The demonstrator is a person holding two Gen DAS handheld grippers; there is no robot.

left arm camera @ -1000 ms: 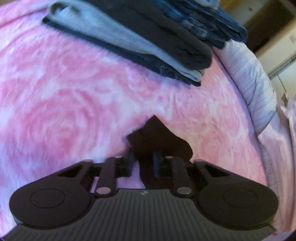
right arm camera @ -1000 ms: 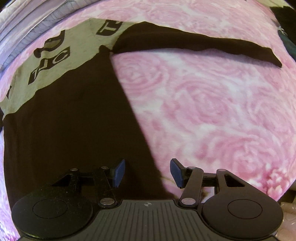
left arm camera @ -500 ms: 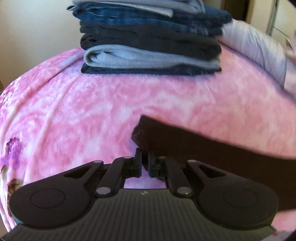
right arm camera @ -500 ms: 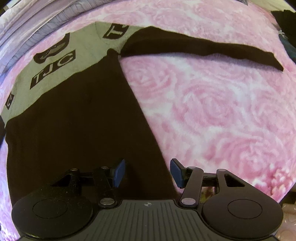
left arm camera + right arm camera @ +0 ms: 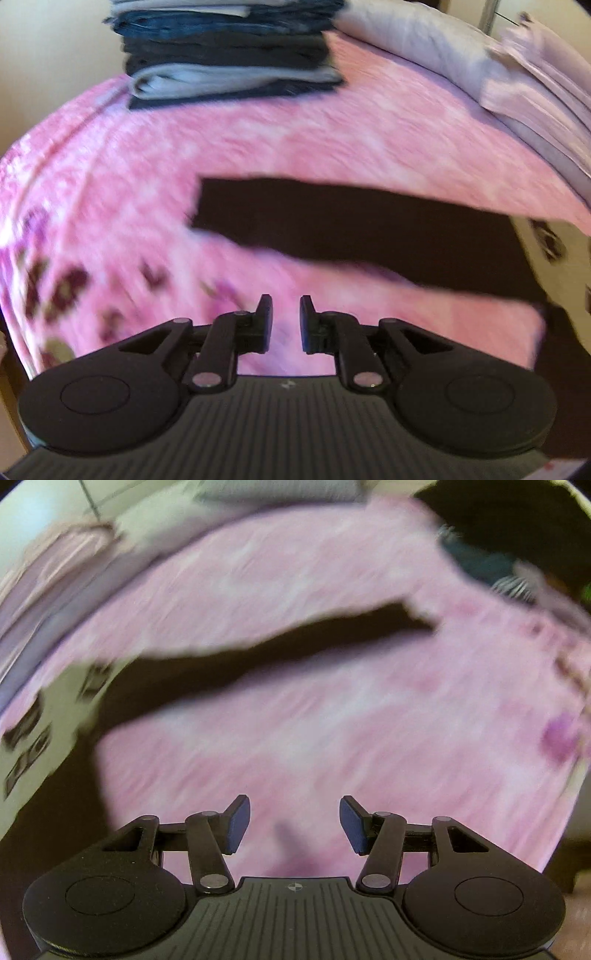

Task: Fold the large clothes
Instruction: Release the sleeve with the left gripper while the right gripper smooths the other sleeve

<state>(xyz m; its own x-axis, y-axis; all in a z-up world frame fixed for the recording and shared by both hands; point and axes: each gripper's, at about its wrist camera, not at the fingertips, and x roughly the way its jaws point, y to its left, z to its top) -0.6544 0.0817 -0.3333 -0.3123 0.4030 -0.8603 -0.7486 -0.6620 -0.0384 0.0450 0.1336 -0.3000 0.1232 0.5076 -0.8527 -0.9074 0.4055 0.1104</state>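
A black long-sleeved shirt lies spread on a pink rose-patterned blanket [image 5: 332, 140]. Its left sleeve [image 5: 351, 221] stretches flat across the left wrist view, well beyond my left gripper [image 5: 284, 314]. That gripper's jaws are opening, a narrow gap shows, and nothing is between them. In the right wrist view the other sleeve [image 5: 295, 646] runs across the blanket [image 5: 332, 720], and the shirt's grey printed chest panel [image 5: 48, 716] sits at the left edge. My right gripper [image 5: 294, 821] hangs open and empty over bare blanket, to the right of the shirt's body. Both views are blurred.
A stack of folded jeans and dark clothes [image 5: 229, 55] stands at the far end of the bed. Pale folded bedding [image 5: 461, 62] lies to its right. A dark heap with teal cloth [image 5: 487, 561] sits at the upper right of the right wrist view.
My left gripper has let go of the black sleeve and drawn back from it, leaving the sleeve flat. My right gripper has swung right, off the shirt's body onto bare blanket.
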